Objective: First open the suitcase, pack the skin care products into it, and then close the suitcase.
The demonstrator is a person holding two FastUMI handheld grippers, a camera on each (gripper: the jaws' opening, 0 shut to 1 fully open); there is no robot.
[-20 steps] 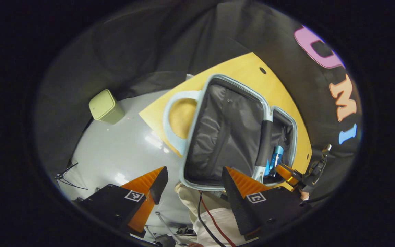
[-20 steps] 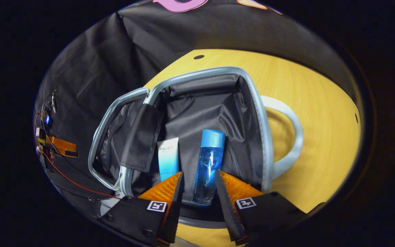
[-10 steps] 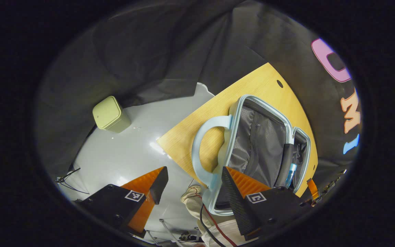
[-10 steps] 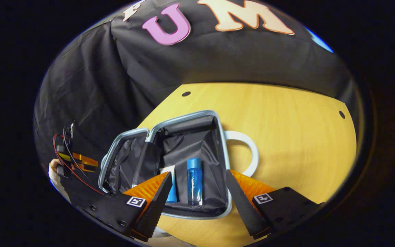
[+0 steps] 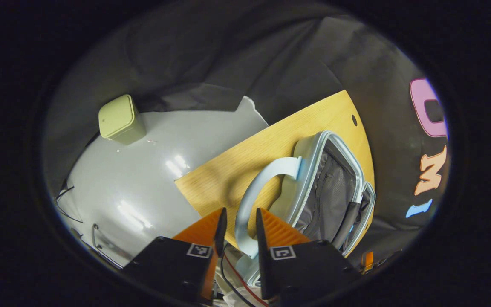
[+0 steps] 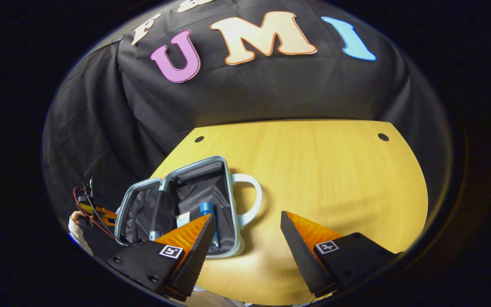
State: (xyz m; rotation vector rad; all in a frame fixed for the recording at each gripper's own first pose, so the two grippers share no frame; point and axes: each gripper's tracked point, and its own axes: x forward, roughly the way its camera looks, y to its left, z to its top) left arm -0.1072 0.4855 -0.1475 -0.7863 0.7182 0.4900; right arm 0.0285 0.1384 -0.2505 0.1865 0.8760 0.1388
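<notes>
Closing step: packing looks done, and the suitcase (image 6: pixel 177 204) lies open at lower left of the right gripper view, on the wooden table (image 6: pixel 322 170).
Contents: a blue bottle (image 6: pixel 206 209) and a pale tube (image 6: pixel 182 219) lie inside the dark lining, partly hidden behind a finger of the right gripper.
Left gripper (image 5: pixel 238 224): low in the left gripper view, fingers drawn close together with the case's pale handle (image 5: pixel 254 192) running between them; whether both fingers press on it, I cannot tell.
Right gripper (image 6: pixel 245 228): fingers spread wide, holding nothing, hovering above bare table right of the case.
Lid: in the left gripper view it (image 5: pixel 367 204) stands up at the far side of the case, at right of frame, not yet down.
Next move, as I judge: swing the lid over the packed half and bring the rims together, steadying the case so it does not slide.
Writing: nothing on the tube or bottle is legible at this size.
Other things: a pale green bin (image 5: pixel 119 119) stands on the grey floor, upper left of the left gripper view.
</notes>
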